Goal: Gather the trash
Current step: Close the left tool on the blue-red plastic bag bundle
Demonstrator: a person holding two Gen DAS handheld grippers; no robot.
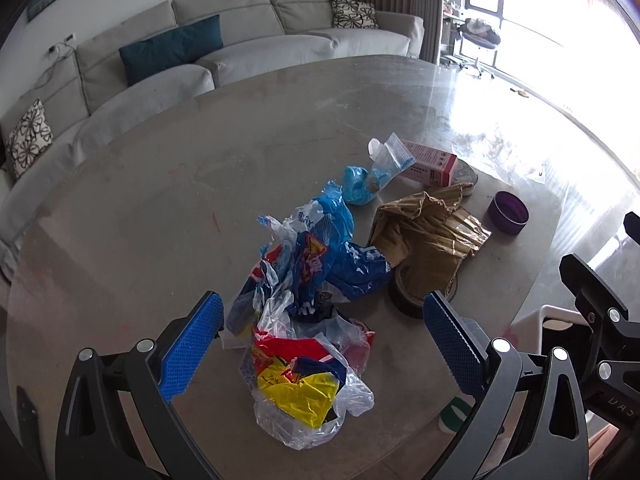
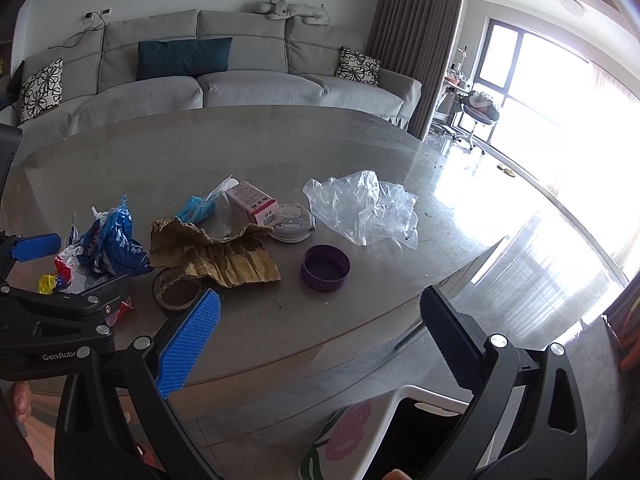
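Note:
Trash lies on a round grey table (image 1: 160,184). My left gripper (image 1: 322,344) is open and empty, its jaws on either side of a crumpled red-yellow-blue plastic wrapper (image 1: 304,368), just above it. Behind it lie a blue plastic bag (image 1: 336,256), torn brown cardboard (image 1: 428,240), a tape roll (image 1: 404,292), a purple lid (image 1: 508,213), a pink carton (image 1: 434,166) and a small blue zip bag (image 1: 368,178). My right gripper (image 2: 320,336) is open and empty over the table's near edge. A clear plastic bag (image 2: 364,208) lies beyond the purple lid (image 2: 325,268).
A white bin with a dark opening (image 2: 416,424) stands below the table's near edge, under my right gripper. A round tin with a bear picture (image 2: 292,222) sits by the pink carton (image 2: 252,202). A grey sofa (image 2: 240,84) lies behind the table.

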